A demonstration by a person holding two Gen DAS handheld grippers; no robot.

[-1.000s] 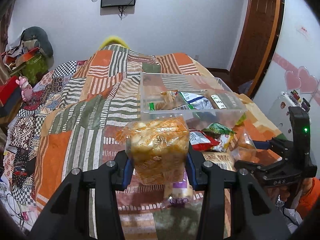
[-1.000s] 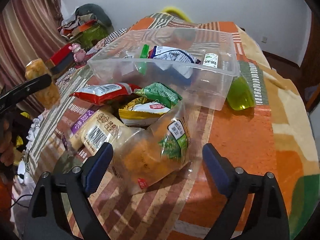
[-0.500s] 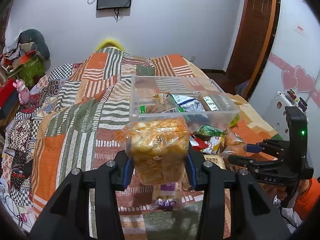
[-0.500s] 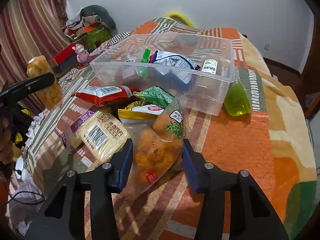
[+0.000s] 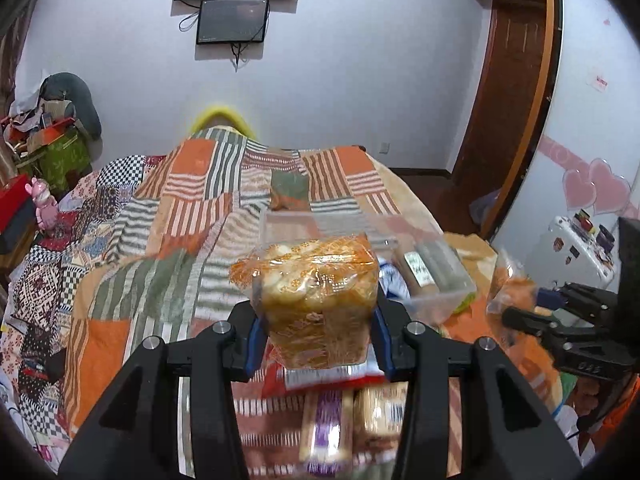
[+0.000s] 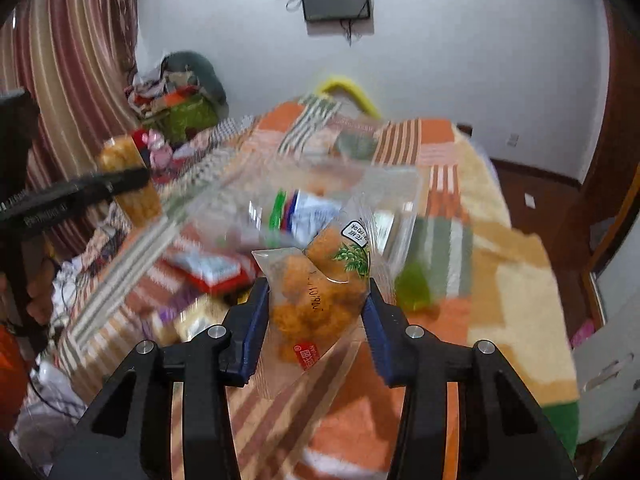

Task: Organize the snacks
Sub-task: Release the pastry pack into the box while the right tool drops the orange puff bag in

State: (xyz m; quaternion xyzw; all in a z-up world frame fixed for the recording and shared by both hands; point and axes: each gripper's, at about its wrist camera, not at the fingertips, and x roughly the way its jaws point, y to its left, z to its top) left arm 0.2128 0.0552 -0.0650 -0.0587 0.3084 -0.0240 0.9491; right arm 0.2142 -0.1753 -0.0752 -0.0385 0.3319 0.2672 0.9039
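Observation:
My left gripper (image 5: 316, 332) is shut on an orange-printed bag of biscuits (image 5: 314, 300) and holds it up in front of the clear plastic bin (image 5: 440, 280). The bin holds several snack packs. My right gripper (image 6: 316, 308) is shut on a clear bag of orange fried snacks (image 6: 320, 292), lifted above the bedspread, near the bin (image 6: 360, 184). The right gripper also shows at the right of the left wrist view (image 5: 532, 312). The left gripper and its biscuit bag (image 6: 128, 184) show at the left of the right wrist view.
A red snack pack (image 5: 320, 378), a purple-labelled pack (image 5: 328, 424) and a beige pack (image 5: 380, 412) lie on the patchwork bedspread (image 5: 160, 248) below the left gripper. A green object (image 6: 412, 284) lies beside the bin. A clutter pile (image 5: 48, 136) sits far left.
The right gripper closed on the fried snack bag and lifted it off the bedspread. The left gripper carried the biscuit bag closer to the bin.

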